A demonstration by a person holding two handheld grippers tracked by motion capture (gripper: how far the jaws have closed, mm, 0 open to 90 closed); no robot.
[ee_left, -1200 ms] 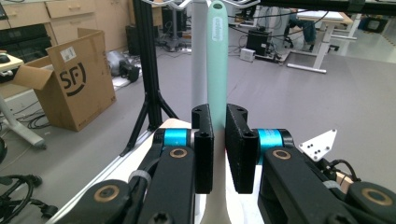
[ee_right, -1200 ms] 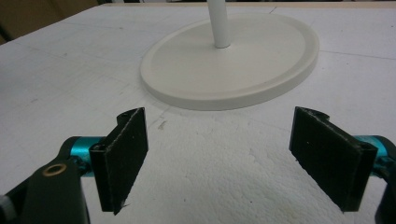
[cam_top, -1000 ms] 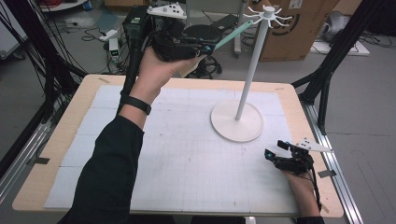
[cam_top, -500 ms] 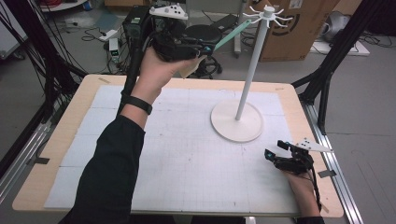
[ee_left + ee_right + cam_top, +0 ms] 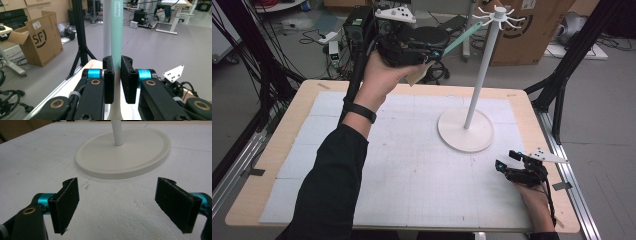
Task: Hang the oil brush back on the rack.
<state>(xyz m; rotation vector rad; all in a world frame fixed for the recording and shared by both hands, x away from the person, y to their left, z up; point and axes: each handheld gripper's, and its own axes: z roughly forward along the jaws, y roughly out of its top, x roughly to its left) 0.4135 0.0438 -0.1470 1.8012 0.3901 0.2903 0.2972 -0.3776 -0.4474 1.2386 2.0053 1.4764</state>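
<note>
— While the left gripper [image 5: 117,77] is raised off the table, what is it pinching?

— A mint-green handle [image 5: 116,30], clamped between its jaws and running straight ahead, just beside the white stand's pole [image 5: 107,27].

— And the right gripper [image 5: 125,205]?

— Jaws spread wide, low over the white mat [image 5: 37,157]. The stand's round base [image 5: 125,152] lies just ahead of it.

Left arm raised, right hand low

The left hand-held gripper [image 5: 432,54] sits high in the upper middle of the high view, on a dark-sleeved forearm reaching up from the bottom left, its jaws nearly closed on a mint-green handle [image 5: 116,30]. The right hand-held gripper [image 5: 504,162] rests at lower right, jaws spread wide apart.
</note>
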